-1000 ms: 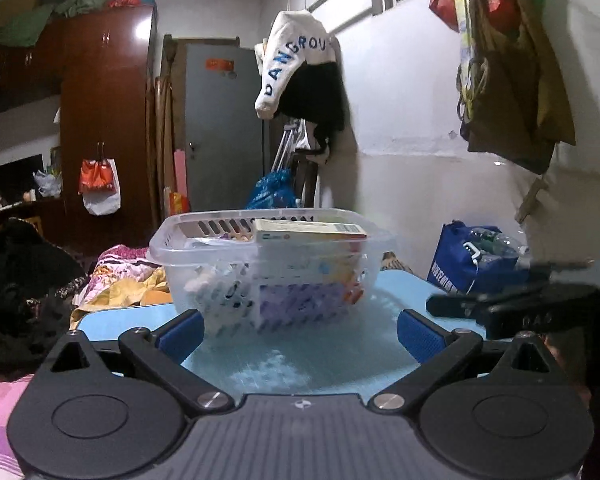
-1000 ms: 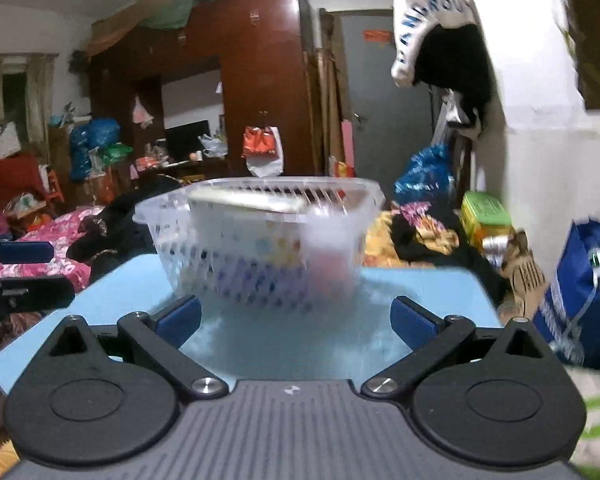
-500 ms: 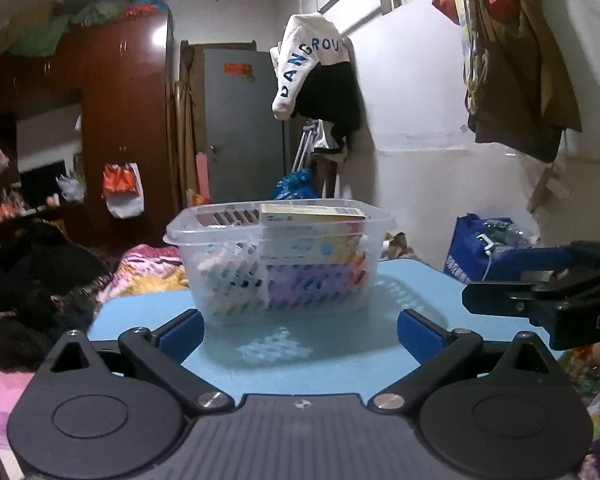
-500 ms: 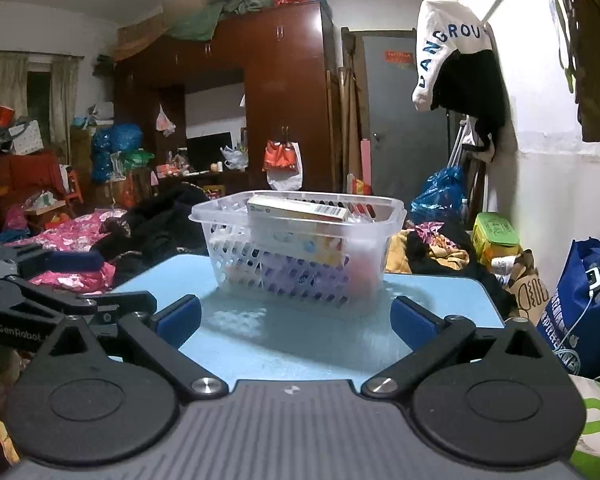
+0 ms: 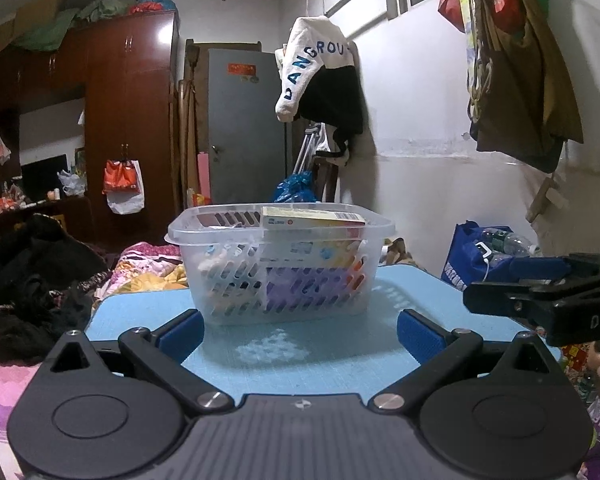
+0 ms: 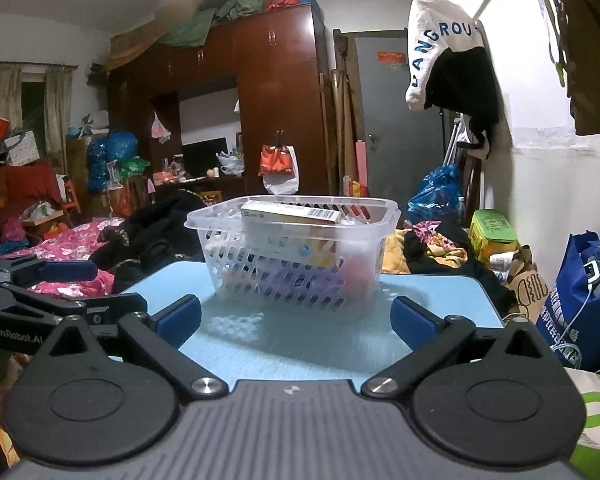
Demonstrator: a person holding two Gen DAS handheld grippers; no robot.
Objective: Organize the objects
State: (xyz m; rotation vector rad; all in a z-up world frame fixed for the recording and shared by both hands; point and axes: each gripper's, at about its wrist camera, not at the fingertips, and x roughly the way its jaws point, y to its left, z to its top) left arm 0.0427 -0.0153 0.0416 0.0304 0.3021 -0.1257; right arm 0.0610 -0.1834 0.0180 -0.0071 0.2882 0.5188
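Having drawn back from the basket (image 5: 280, 264) since a second ago, the left claw (image 5: 299, 330) and right claw (image 6: 296, 322) both gape wide and empty, the filled basket resting mid-counter (image 5: 332, 344), suggesting the organizing is essentially done.

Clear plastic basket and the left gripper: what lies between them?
Only bare blue table top lies between the open left gripper and the clear plastic basket, in the left wrist view.
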